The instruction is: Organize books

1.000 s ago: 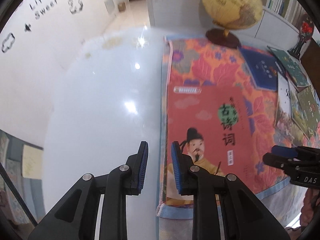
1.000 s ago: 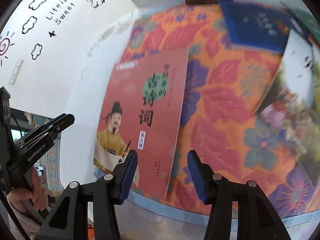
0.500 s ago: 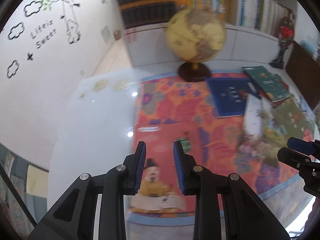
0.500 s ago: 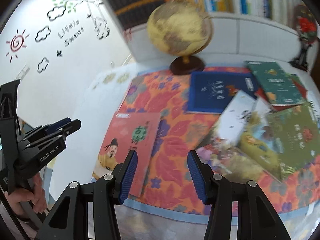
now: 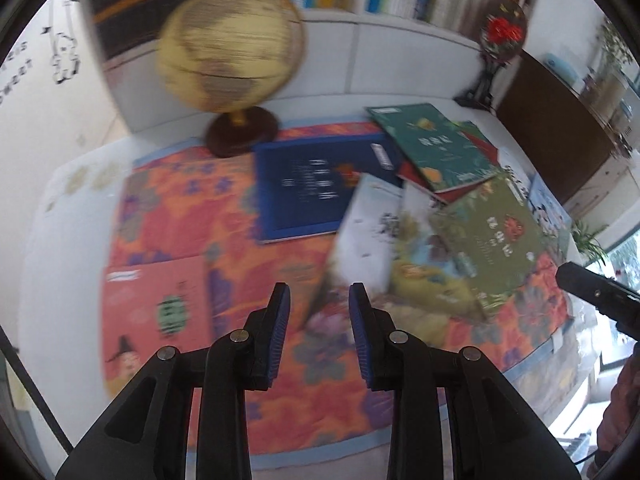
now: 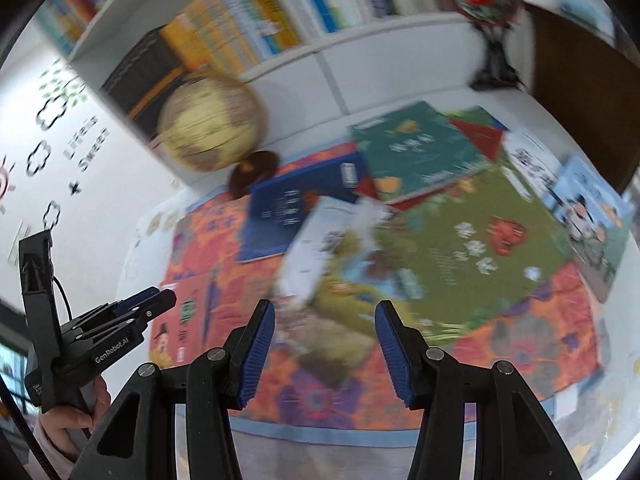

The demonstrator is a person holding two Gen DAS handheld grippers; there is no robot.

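Your left gripper (image 5: 319, 330) tilts steeply downward, its blue-padded jaws opening with nothing between them. Your right gripper (image 6: 325, 354) angles down too, jaws parted wider and empty. Your hand (image 6: 70, 420) wraps the left gripper's handle at the right view's lower left.

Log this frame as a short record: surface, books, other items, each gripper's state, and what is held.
surface: white table with floral cloth
books: red book apart at the cloth's left; blue book, teal book, olive book and others overlapping at the right
other: globe at the back; bookshelf behind
left gripper: jaws opening, nothing between the fingers
right gripper: open, empty
held: nothing
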